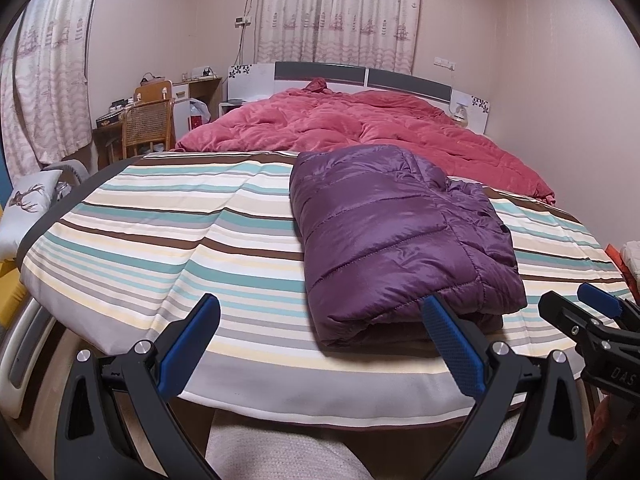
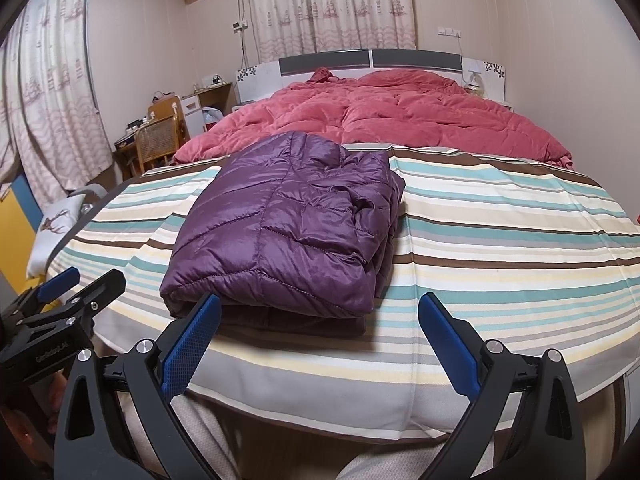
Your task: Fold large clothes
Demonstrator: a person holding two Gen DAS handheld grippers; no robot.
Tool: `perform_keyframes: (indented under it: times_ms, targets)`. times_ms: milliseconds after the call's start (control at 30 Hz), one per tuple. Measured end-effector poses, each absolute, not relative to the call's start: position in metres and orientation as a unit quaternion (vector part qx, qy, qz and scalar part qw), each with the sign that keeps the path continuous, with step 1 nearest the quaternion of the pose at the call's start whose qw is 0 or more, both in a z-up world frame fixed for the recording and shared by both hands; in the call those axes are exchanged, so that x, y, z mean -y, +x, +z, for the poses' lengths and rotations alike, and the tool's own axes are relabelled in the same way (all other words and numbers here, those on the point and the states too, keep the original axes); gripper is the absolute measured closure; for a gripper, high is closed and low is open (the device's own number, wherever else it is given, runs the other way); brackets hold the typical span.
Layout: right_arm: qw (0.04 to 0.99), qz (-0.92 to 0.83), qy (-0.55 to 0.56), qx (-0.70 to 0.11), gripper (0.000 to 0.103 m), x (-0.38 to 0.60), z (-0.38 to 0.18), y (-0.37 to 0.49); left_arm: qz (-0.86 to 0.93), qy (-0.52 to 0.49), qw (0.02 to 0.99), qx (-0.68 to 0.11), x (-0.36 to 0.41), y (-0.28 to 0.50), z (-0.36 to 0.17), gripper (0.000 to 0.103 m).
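The left gripper (image 1: 320, 344), black-framed with blue textured pads, is held low at the near edge of the bed, pointing level toward the headboard. Its fingers are spread wide and grip nothing; the right-hand pad (image 1: 452, 344) overlaps the near edge of the jacket in view, though contact cannot be told. The folded purple quilted puffer jacket (image 1: 400, 232) lies as a compact bundle on the striped teal, brown and cream bedsheet (image 1: 180, 240), close to the near edge. Beyond it a rumpled pinkish-red quilt (image 1: 360, 120) covers the head of the bed. The right gripper (image 2: 320, 344), of the same make, is held just to the right of the left one, likewise low and level, fingers splayed wide with nothing between them. From its camera the jacket sits ahead and left, behind its left pad (image 2: 192, 344).
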State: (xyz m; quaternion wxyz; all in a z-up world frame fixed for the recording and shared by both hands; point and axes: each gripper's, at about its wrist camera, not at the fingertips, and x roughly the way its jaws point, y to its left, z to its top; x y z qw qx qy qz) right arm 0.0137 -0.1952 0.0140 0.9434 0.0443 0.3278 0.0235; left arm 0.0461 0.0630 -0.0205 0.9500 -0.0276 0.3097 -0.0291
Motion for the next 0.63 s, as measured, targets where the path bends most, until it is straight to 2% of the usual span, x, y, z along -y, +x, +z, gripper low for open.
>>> perform_keyframes:
  times_ms: [633]
  targets:
    - [0.942, 0.025, 0.046, -0.33, 0.005, 0.1941, 0.0138, 0.0124, -0.03, -0.032, 0.946, -0.321, -0.0645, 0.0484, -0.0229, 0.002]
